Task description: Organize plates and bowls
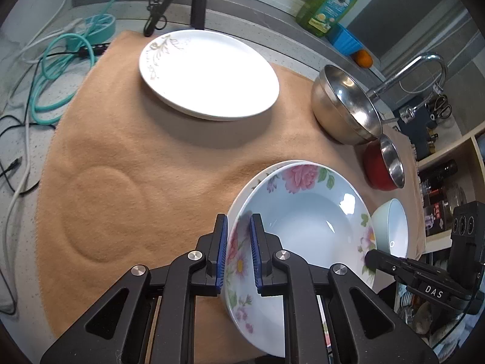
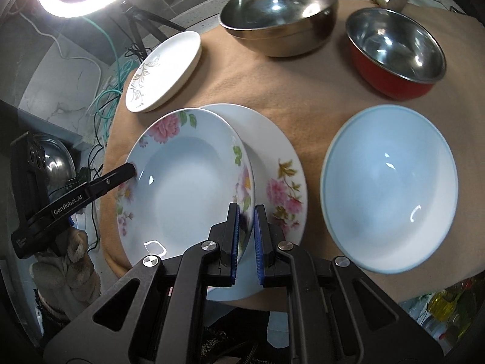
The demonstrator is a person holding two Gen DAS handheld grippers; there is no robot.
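A flowered deep plate point(image 1: 306, 230) point(image 2: 185, 185) is held by both grippers above a second flowered plate point(image 2: 272, 163), which lies on the tan cloth point(image 1: 136, 157). My left gripper point(image 1: 238, 227) is shut on the plate's left rim. My right gripper point(image 2: 246, 217) is shut on its right rim. The right gripper's finger shows in the left wrist view point(image 1: 382, 261), and the left gripper's finger shows in the right wrist view point(image 2: 118, 176). A white plate with a gold pattern point(image 1: 209, 72) point(image 2: 165, 69) lies at the far side.
A large steel bowl point(image 2: 280, 12) point(image 1: 345, 106), a red bowl with steel inside point(image 2: 397, 51) point(image 1: 385, 163) and a pale blue bowl point(image 2: 391, 188) point(image 1: 391, 227) stand on the cloth. Cables point(image 1: 54, 60), a soap bottle point(image 1: 330, 3) and a tap point(image 1: 409, 72) are beyond it.
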